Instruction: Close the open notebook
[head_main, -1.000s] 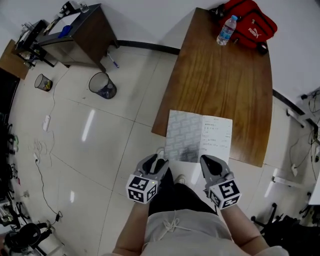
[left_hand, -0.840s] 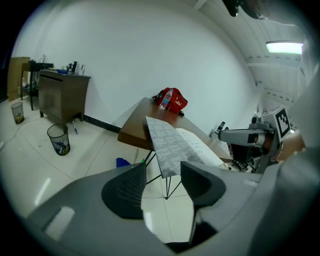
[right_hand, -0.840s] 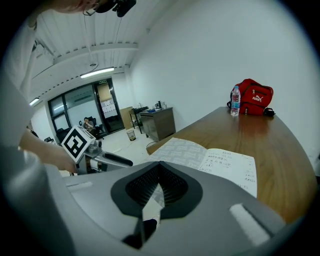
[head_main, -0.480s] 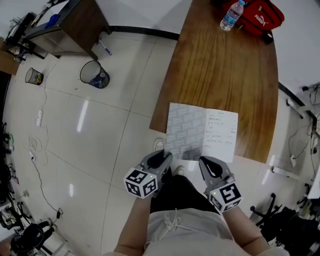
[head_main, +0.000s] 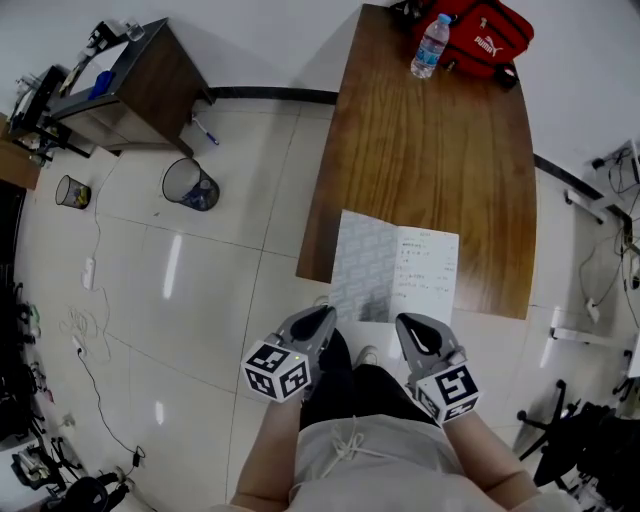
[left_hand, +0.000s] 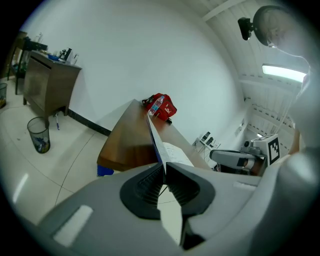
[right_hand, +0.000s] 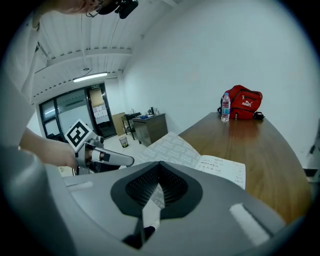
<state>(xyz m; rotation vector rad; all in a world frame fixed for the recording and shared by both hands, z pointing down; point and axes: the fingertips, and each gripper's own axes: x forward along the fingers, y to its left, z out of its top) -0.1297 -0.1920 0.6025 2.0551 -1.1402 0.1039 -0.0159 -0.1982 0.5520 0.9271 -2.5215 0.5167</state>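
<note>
Progress: I judge the close as barely begun. The book lies spread open, its cover is caught at the near edge but not yet swung over, and the whole fold-over is left to do.
Table: long brown wooden table (head_main: 440, 150), smooth with a slight sheen and rounded corners.
Notebook: thin open paper notebook (head_main: 395, 280), flat and rectangular, at the table's near left corner, overhanging the near edge.
Cover: grey patterned notebook cover (head_main: 362, 265), a thin flexible sheet. It forms the left half and seems slightly raised.
Page: white lined page (head_main: 428, 275) with handwriting, lying flat on the wood.
Left hand-held gripper (head_main: 322, 318): grey plastic with ribbed black pads. Its jaws are closing, with the cover's near edge between them and pinched.
Right hand-held gripper (head_main: 408, 322): same build, jaws together with nothing in them, just short of the notebook.
</note>
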